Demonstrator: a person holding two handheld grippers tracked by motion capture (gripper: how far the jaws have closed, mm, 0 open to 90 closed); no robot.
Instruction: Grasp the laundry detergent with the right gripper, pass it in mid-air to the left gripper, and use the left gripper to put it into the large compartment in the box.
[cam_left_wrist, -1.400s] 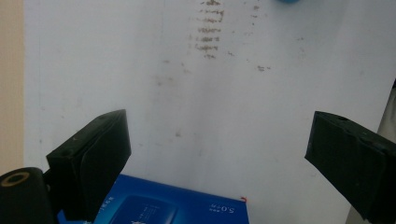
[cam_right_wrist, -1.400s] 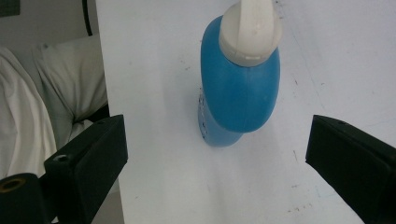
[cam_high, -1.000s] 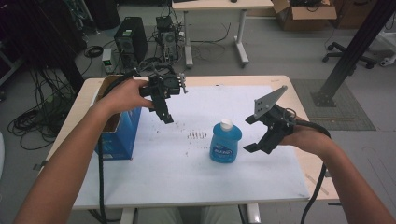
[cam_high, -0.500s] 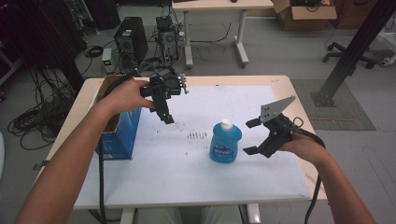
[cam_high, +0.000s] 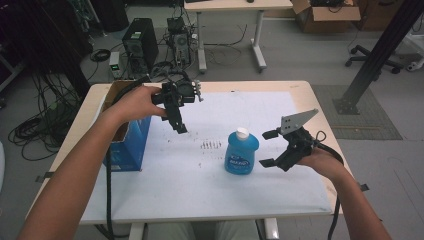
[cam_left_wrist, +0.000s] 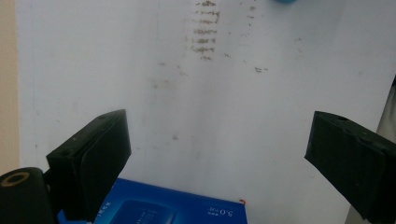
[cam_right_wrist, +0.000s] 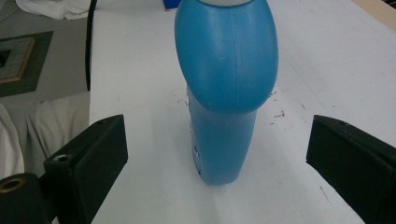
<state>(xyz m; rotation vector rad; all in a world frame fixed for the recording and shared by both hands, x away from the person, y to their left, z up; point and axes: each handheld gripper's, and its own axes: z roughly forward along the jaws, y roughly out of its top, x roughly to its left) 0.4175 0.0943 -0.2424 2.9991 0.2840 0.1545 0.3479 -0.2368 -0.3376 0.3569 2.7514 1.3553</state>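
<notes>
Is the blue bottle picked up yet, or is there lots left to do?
Not yet. The blue bottle stands upright on the white mat, untouched. The right gripper is beside it, jaws open and lined up with it. The left gripper hangs open near the blue box. Closing on the bottle and lifting seem left.

The bottle (cam_high: 241, 152) stands upright on the sheet (cam_high: 210, 185), just left of the right gripper (cam_high: 268, 148) — straight ahead of its spread jaws, not touching either. The box (cam_high: 125, 145) sits below and left of the raised left gripper (cam_high: 176, 120) — well apart from the bottle, at the table's (cam_high: 320, 107) left edge.
</notes>
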